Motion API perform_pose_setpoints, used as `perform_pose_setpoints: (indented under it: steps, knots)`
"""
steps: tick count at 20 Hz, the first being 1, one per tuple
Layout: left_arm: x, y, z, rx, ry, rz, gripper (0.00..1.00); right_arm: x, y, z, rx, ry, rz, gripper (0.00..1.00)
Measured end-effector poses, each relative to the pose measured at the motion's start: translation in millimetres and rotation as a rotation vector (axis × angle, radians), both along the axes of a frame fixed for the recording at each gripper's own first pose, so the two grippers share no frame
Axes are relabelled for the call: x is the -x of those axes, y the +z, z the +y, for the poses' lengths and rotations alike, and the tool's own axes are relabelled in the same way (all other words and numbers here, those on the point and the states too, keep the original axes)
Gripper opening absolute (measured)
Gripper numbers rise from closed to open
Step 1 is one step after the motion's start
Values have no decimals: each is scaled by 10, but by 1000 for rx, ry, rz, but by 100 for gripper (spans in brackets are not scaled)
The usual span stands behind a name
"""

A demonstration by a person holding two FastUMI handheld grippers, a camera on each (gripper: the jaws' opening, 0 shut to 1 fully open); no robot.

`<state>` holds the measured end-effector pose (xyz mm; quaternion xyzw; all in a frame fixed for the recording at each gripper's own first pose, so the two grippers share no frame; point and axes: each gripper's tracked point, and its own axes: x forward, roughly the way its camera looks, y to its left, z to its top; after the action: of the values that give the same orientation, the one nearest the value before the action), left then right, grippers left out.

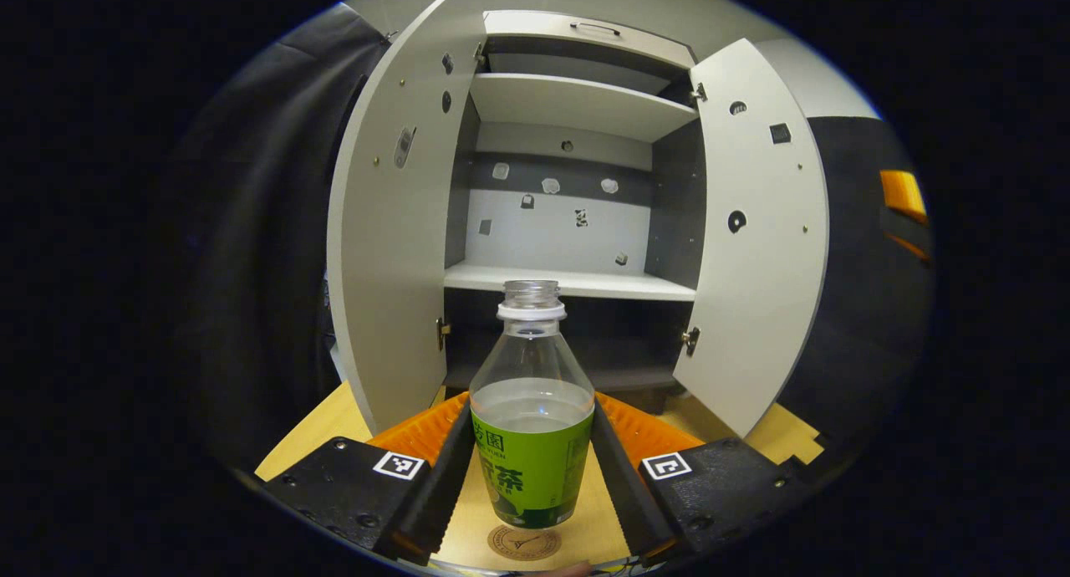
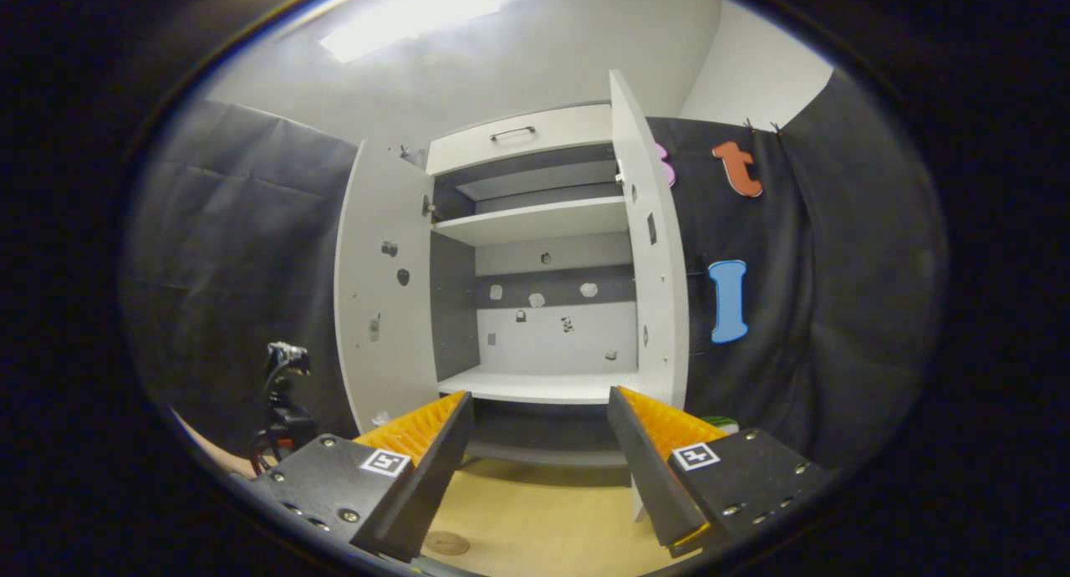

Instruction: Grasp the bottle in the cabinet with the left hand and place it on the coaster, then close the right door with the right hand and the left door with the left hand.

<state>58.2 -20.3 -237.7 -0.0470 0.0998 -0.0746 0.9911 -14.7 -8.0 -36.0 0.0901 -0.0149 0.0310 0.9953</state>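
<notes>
A clear bottle [image 1: 532, 418] with a green label, no cap and some liquid inside stands upright between the fingers of my left gripper [image 1: 531, 401], which is shut on its sides. A round brown coaster [image 1: 524, 542] lies on the wooden table just below and in front of the bottle's base. Behind it the white cabinet has its left door [image 1: 393, 251] and right door [image 1: 756, 242] swung wide. In the right gripper view my right gripper [image 2: 539, 395] is open and holds nothing, facing the cabinet's lower shelf [image 2: 543, 385]. The coaster [image 2: 445, 543] lies low at the left there.
The wooden table [image 2: 543, 510] runs up to the cabinet's foot. A drawer with a metal handle [image 1: 595, 29] tops the cabinet. A dark device on a stand [image 2: 280, 393] sits left of the left door [image 2: 384, 293]. Something small and green [image 2: 720, 424] peeks out behind the right door [image 2: 656, 268].
</notes>
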Motion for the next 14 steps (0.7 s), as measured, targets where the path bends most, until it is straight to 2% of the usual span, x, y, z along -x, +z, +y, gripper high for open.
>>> perform_pose_setpoints:
  steps: [1, 3, 6, 7, 8, 12, 13, 14]
  knots:
    - [28, -129, -4, -9, -4, 9, 80, -18, -27, 63, 7, 14, -1, 98]
    - [90, -412, -2, -39, -19, 32, 80, -100, -89, 195, 31, 42, 5, 98]
    - [197, -705, -83, -68, -71, 35, 80, -297, -122, 301, 12, 63, 28, 98]
    - [233, -782, -139, -69, -95, 30, 80, -373, -123, 326, -1, 68, 35, 94]
    - [257, -832, -189, -68, -117, 19, 80, -440, -128, 361, -11, 72, 41, 98]
    - [266, -1166, -271, -108, -157, 22, 80, -693, -210, 517, -4, 97, 71, 98]
    - [246, -1230, -276, -126, -165, 23, 80, -751, -230, 571, 2, 108, 75, 93]
    - [227, -1274, -278, -138, -172, 18, 80, -791, -250, 621, 11, 116, 76, 98]
